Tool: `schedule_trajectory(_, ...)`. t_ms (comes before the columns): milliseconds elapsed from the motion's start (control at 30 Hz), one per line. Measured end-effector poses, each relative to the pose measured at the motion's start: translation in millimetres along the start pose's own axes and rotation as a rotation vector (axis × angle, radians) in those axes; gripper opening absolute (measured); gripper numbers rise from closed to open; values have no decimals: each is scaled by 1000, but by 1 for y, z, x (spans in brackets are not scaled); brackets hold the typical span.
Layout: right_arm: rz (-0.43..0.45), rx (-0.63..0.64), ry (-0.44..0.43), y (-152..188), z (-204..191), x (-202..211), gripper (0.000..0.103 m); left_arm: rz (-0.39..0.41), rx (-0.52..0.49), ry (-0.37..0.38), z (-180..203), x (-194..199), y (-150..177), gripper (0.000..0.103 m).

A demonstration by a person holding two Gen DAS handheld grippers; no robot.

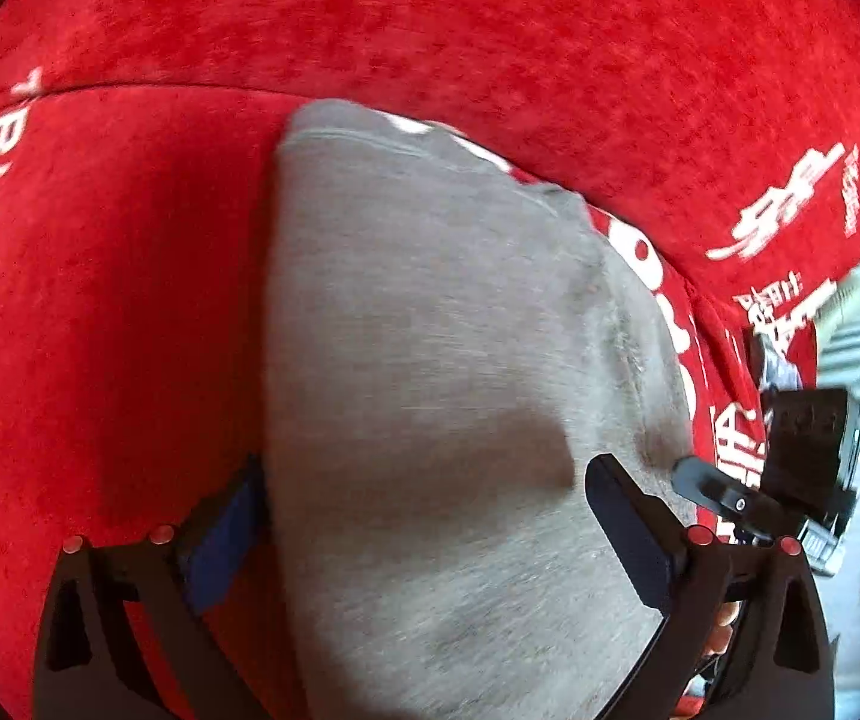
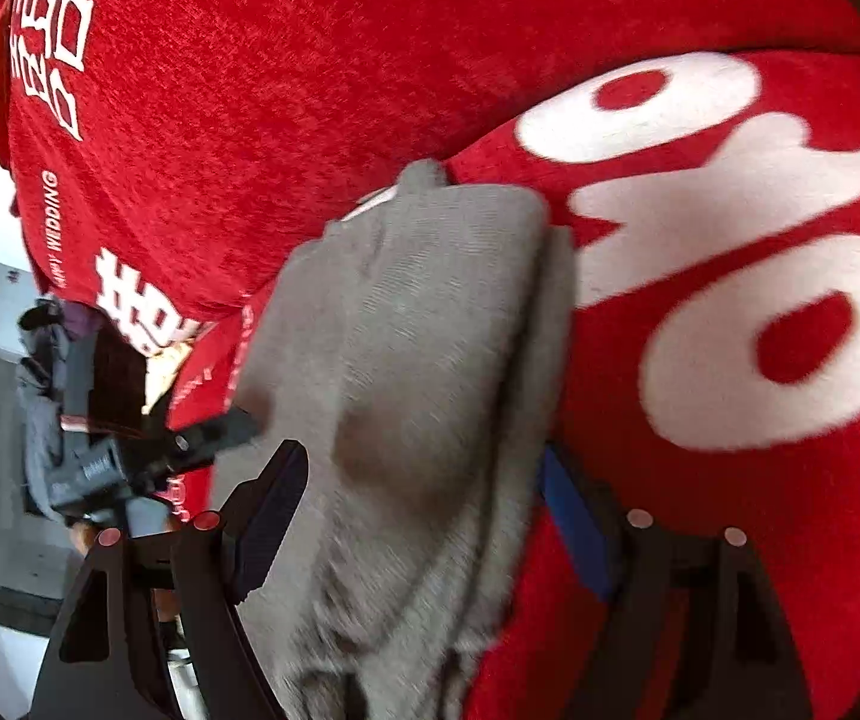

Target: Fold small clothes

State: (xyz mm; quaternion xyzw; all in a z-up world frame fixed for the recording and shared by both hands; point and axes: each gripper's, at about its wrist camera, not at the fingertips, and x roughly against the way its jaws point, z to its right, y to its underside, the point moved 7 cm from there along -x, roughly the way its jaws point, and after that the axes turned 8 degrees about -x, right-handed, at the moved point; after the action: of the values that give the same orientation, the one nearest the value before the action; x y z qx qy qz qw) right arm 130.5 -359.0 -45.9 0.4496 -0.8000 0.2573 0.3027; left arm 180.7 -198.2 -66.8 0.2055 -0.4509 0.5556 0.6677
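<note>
Grey garment point(image 1: 442, 360) folded on red sofa cover point(image 1: 130, 300), seat's middle.
Left gripper point(image 1: 424, 516) and right gripper point(image 2: 424, 516) both straddle its near end, released, nothing clamped; long axis runs away toward the backrest; neither nearer.

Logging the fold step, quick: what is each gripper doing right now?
Left gripper: open, fingers straddling the grey garment, not gripping.
Right gripper: open, straddling the same garment.

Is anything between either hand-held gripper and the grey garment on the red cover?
Nothing visible. The grey garment lies on the red cover directly between the spread fingers of the left hand-held gripper and the right hand-held gripper; neither set of pads visibly presses it.
</note>
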Motion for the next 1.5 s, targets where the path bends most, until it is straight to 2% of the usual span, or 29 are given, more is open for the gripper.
schedule_trajectory(67, -4, 52, 24, 0, -10, -11, 82, 28, -44, -27, 7, -1, 1, 95)
schedule_trajectory(133, 4, 112, 82, 0, -18, -19, 78, 46, -94, -76, 12, -3, 1, 75)
schedule_trajectory(167, 4, 126, 104, 1, -20, -20, 66, 58, -101, -69, 13, 0, 1, 68)
schedule_trajectory(200, 3, 138, 126, 2, -22, -22, 56, 60, -94, -59, 11, 3, 1, 57)
schedule_trajectory(233, -3, 138, 117, 4, -24, -22, 43, 60, -79, -41, 9, 7, 1, 49)
schedule_trajectory(333, 24, 146, 120, 9, -38, -12, 38, 54, -59, -21, 6, 18, 2, 41)
schedule_trajectory(500, 59, 174, 146, 25, -68, 8, 37, 78, -112, -76, 24, 44, 13, 40)
schedule_trajectory(667, 71, 205, 150, 55, -98, 26, 37, 86, -107, -75, 27, 77, 35, 40)
schedule_trajectory(867, 84, 234, 157, 108, -133, 39, 37, 95, -132, -106, 29, 120, 83, 40)
schedule_trajectory(1067, 74, 250, 138, 162, -142, 42, 37, 101, -137, -126, 11, 148, 134, 40)
schedule_trajectory(1233, 64, 283, 145, 191, -144, 29, 37, 113, -128, -124, -6, 150, 167, 40)
schedule_trajectory(1400, 46, 294, 159, 205, -130, 8, 37, 116, -94, -115, -33, 135, 186, 40)
schedule_trajectory(1467, 34, 297, 183, 208, -120, -4, 39, 106, -80, -124, -46, 123, 191, 45)
schedule_trajectory(1500, 37, 298, 198, 208, -115, -7, 40, 106, -68, -118, -49, 120, 193, 52)
